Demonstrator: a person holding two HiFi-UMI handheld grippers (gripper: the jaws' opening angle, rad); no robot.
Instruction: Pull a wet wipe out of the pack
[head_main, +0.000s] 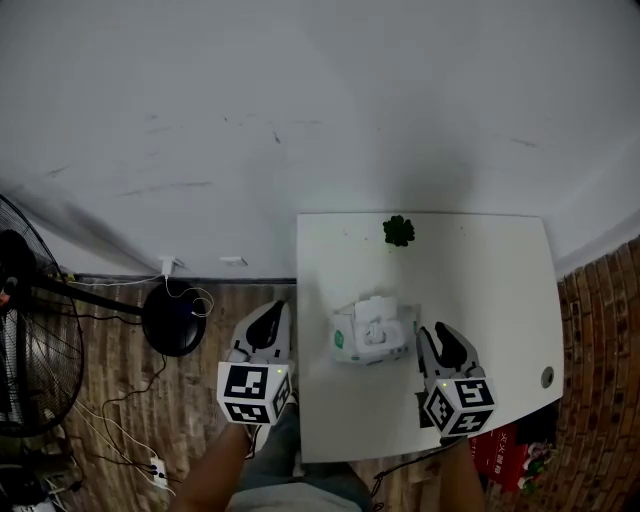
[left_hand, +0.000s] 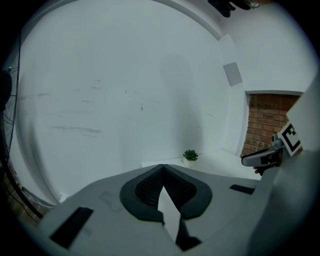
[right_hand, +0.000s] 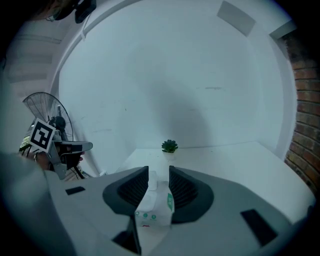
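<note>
A white wet wipe pack (head_main: 372, 333) with green print lies on the white table (head_main: 480, 270), with a white flap or wipe standing up from its top. My right gripper (head_main: 436, 330) hovers just right of the pack, its jaws a narrow gap apart and open. In the right gripper view the pack (right_hand: 152, 207) shows through that gap, beyond my right gripper (right_hand: 158, 175). My left gripper (head_main: 272, 310) hangs over the wooden floor, left of the table edge. In its own view my left gripper (left_hand: 162, 169) is shut, the tips touching, with nothing held.
A small green plant (head_main: 398, 231) stands at the table's far edge. A fan (head_main: 25, 330), a black round base (head_main: 172, 320) and cables lie on the floor to the left. A brick wall (head_main: 600, 320) rises on the right, with a red bag (head_main: 505, 450) by the table's near corner.
</note>
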